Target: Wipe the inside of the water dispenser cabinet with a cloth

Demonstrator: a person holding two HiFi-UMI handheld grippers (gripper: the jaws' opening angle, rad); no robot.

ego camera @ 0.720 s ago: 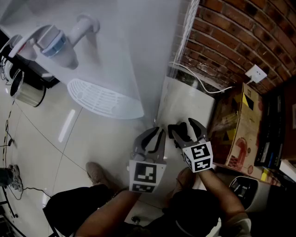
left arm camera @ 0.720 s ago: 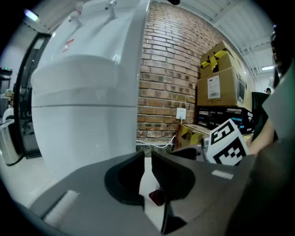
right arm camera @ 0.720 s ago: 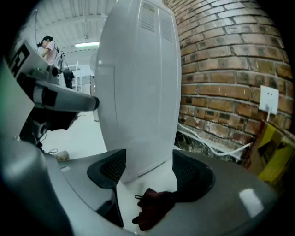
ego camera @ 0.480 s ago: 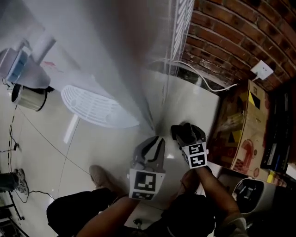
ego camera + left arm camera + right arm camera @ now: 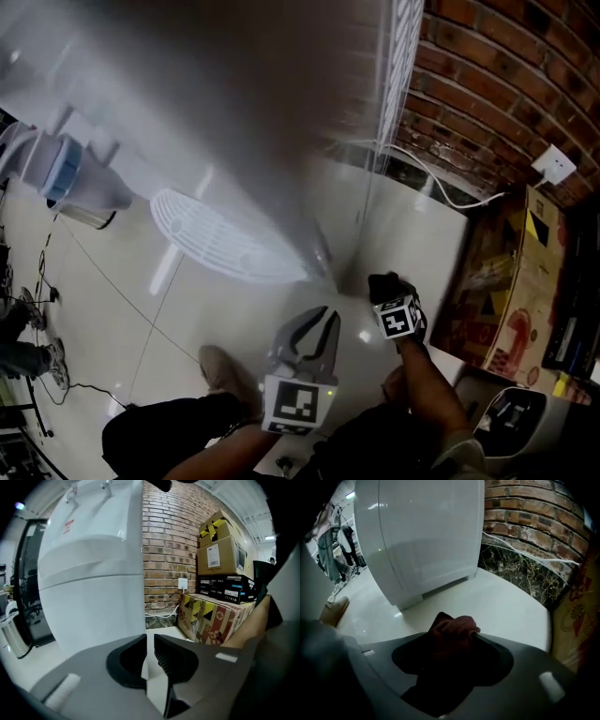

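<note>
The white water dispenser (image 5: 187, 122) fills the upper left of the head view, its slotted drip tray (image 5: 220, 246) jutting out. My right gripper (image 5: 382, 281) points steeply down beside the dispenser's lower corner, shut on a bunched dark red cloth (image 5: 451, 626). In the right gripper view the cloth bulges out between the jaws of the right gripper (image 5: 454, 637), above the pale floor and in front of the dispenser's base (image 5: 426, 536). My left gripper (image 5: 326, 319) hangs nearer me, shut with nothing in it. Its tips (image 5: 149, 637) face the dispenser's side (image 5: 93, 573).
A brick wall (image 5: 506, 94) runs behind, with a white socket (image 5: 560, 164) and cable (image 5: 441, 183). Printed cardboard boxes (image 5: 511, 281) stand at the right, stacked (image 5: 215, 616). A metal bin (image 5: 84, 217) and floor cables lie left. My shoe (image 5: 217, 367) is below.
The head view has swung, sliding the dispenser across the picture. My right gripper with the cloth has dropped farther away towards the dispenser's foot. The left gripper sits lower in the picture, still shut.
</note>
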